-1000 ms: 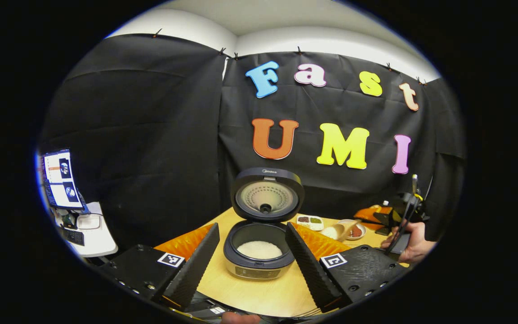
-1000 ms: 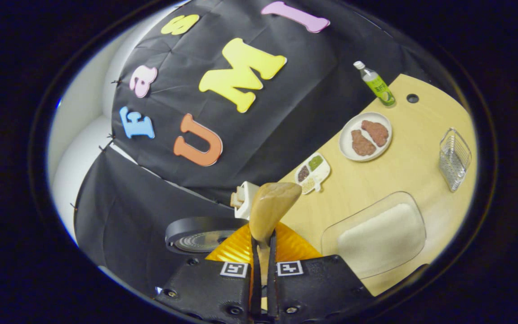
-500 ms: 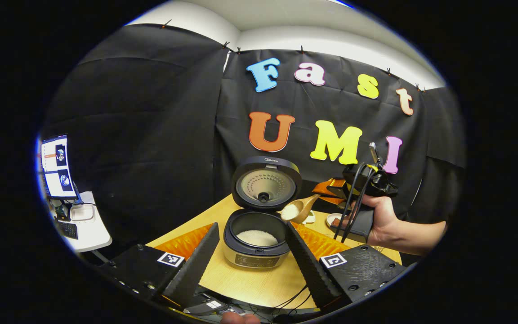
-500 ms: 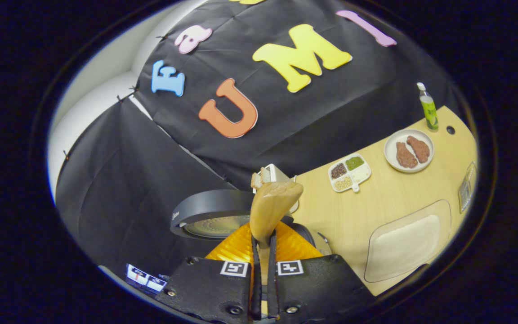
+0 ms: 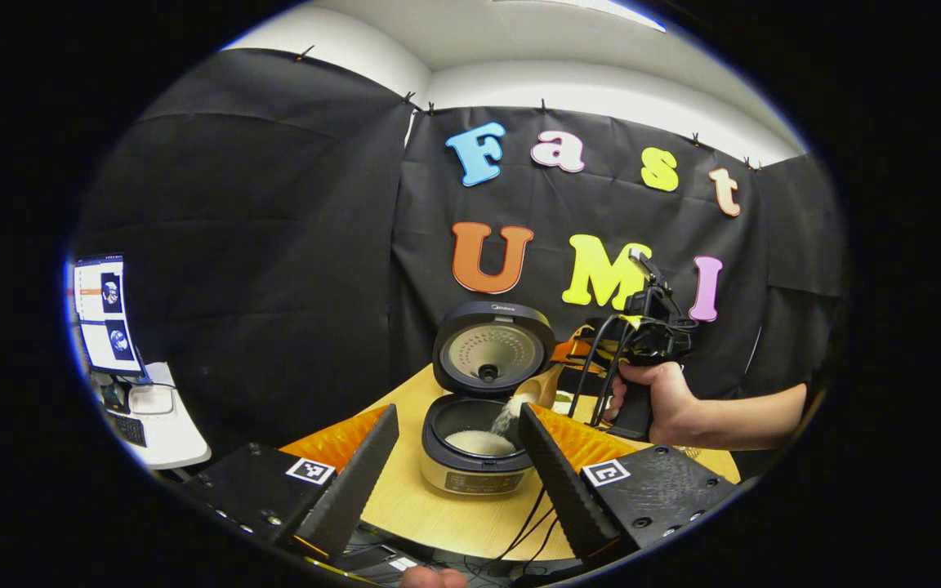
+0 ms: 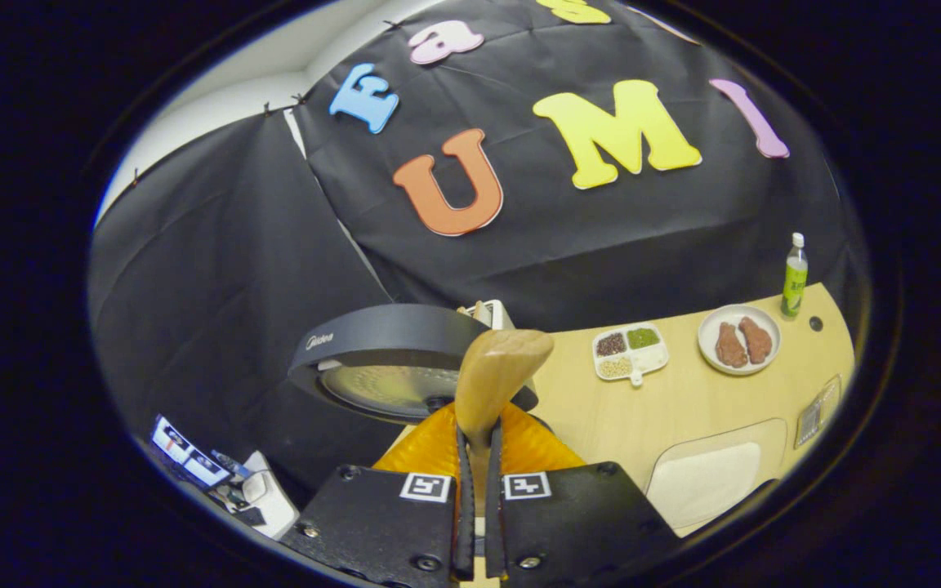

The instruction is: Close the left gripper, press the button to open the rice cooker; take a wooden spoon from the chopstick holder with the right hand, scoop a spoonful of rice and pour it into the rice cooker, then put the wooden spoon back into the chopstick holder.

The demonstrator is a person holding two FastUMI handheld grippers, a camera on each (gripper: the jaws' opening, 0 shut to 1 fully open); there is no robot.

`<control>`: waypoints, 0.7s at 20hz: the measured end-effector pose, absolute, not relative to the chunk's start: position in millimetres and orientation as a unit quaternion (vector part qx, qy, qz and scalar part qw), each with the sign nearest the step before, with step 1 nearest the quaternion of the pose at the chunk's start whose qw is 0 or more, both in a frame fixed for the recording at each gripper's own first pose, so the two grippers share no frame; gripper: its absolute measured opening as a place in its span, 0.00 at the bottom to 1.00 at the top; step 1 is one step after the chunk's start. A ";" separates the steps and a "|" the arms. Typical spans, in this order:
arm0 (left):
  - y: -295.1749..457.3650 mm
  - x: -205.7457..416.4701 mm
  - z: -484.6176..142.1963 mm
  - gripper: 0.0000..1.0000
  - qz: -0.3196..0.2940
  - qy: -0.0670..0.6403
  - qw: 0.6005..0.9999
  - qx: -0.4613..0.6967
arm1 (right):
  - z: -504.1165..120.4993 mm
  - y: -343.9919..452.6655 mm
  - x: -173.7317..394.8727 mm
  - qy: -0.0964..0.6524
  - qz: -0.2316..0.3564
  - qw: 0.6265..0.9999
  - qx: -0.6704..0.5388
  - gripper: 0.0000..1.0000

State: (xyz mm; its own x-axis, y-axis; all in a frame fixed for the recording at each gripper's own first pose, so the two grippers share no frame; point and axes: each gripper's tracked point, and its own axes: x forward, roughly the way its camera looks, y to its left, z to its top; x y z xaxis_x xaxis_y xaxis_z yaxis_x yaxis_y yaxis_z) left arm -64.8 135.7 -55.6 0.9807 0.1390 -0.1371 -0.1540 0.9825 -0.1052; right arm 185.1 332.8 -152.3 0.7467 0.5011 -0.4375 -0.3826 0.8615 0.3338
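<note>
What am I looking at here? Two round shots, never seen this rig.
No robot: a person carries a hand-held gripper in each hand, with a fisheye camera on each.

In the left gripper view, the left hand-held gripper is open and frames the rice cooker with its lid up; farther off a hand tips rice into the pot.

In the right gripper view, the right hand-held gripper pinches the wooden spoon.

On the table: a divided dish, a plate, a bottle, a rice tray.

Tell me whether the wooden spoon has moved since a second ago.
Yes. In the left gripper view, the wooden spoon moved left from beside the plates to the open rice cooker, pouring rice.
</note>
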 end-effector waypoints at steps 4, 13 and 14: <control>136.9 -71.6 -58.1 0.95 0.063 0.057 0.995 -0.059 | -154.8 344.7 182.5 0.234 0.249 0.938 0.055 0.10; 136.8 -75.8 -63.9 0.95 0.049 0.058 0.996 -0.051 | -142.4 356.9 181.2 0.165 0.266 0.948 -0.063 0.10; 136.7 -74.9 -65.5 0.95 0.048 0.060 0.996 -0.052 | -138.9 357.8 181.1 0.154 0.267 0.948 -0.079 0.11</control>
